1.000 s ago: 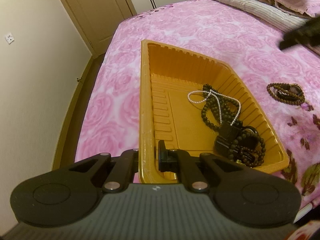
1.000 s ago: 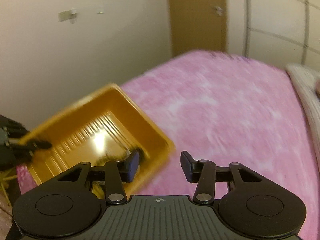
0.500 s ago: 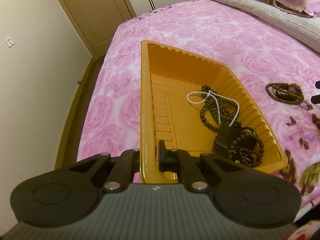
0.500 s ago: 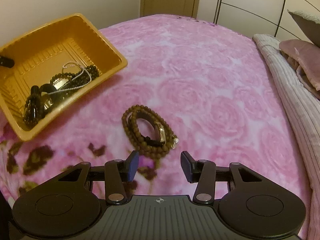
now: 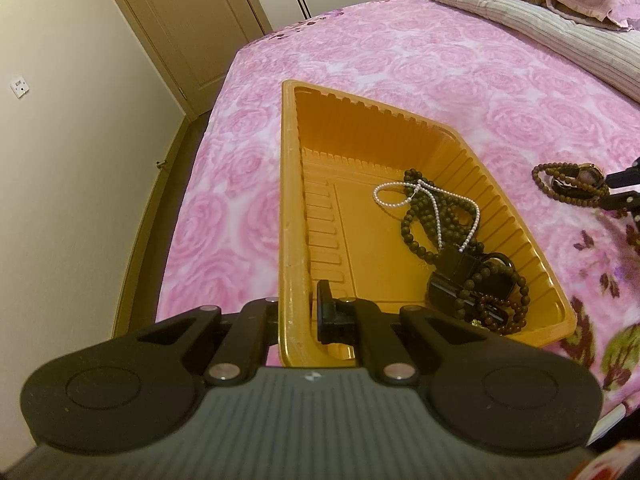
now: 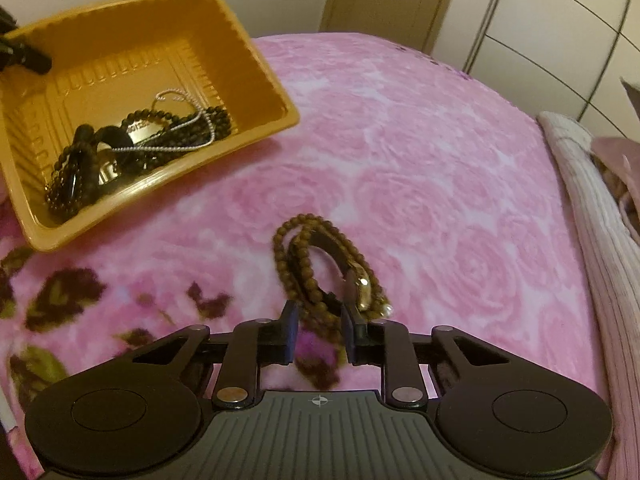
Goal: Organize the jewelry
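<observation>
The left gripper (image 5: 298, 312) is clamping the near rim of the orange tray (image 5: 289, 184), which is holding a pearl strand (image 5: 430, 204) and dark beads on the pink floral bedspread (image 6: 420, 160). The right gripper (image 6: 318, 330) is closing its jaws around the near end of a brown bead bracelet (image 6: 320, 264) lying beside the tray, its pads not yet pressing.

The right gripper (image 6: 318, 330) now sits low over the bed (image 6: 440, 168), its jaws closing around the near end of the brown bead bracelet (image 6: 320, 264), where before it swung above the tray (image 6: 276, 92).
</observation>
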Available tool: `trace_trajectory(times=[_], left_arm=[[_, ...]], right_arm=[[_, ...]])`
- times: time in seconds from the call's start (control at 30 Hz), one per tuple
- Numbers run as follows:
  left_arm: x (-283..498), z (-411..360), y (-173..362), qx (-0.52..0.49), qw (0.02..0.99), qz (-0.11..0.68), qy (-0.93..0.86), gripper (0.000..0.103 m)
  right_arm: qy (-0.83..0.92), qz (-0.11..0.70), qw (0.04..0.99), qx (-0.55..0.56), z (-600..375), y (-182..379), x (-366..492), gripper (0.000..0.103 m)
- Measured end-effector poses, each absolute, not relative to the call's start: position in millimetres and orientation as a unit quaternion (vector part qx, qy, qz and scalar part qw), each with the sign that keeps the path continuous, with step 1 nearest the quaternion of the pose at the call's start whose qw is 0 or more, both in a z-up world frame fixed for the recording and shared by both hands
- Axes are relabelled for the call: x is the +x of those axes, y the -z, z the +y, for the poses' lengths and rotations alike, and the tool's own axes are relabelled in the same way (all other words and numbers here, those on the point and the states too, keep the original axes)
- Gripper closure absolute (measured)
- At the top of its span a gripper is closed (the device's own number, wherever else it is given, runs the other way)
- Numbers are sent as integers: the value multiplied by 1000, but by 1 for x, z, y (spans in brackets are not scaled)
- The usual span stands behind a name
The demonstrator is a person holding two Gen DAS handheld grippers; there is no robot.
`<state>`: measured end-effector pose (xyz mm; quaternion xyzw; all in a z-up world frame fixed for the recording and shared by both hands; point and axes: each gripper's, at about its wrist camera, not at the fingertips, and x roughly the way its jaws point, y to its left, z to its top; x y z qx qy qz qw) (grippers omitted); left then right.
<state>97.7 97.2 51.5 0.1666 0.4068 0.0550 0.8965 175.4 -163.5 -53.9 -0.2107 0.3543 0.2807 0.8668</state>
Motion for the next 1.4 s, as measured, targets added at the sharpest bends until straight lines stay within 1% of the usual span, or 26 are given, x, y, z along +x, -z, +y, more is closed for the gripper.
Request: trace_trajectory(times=[0.13,0.17,0.27,0.33,0.5,0.63,0.87,1.23,1.4], left_arm=[[98,98,-51,167,896,407,-55,98],[98,97,-51,167,896,407,-55,98],[98,98,-51,167,896,407,-55,98],[98,97,-51,167,896,407,-55,98],[99,98,-51,166,897,407,-55,98],[99,97,-51,167,897,406,-55,97],[98,95,-52,166,898,404,-54,97],[96,93,-55,166,900,400,-50,97],[97,94,-56,165,900,399,-49,97]], right_arm=[[-275,339,864,-250,-151,62,179,83],[-272,333,864,-263,-148,65,179,88],[-271,313,860,-298,-144,70,175,95],[-273,308,857,-310,-143,71,172,97],[-272,284,858,-332,-144,62,158,98],[-259,254,871,-331,-152,38,150,98],[-236,193,894,-328,-167,-22,145,98],[-223,98,909,-338,-171,-102,127,98],[-232,69,909,-338,-168,-132,120,98]])
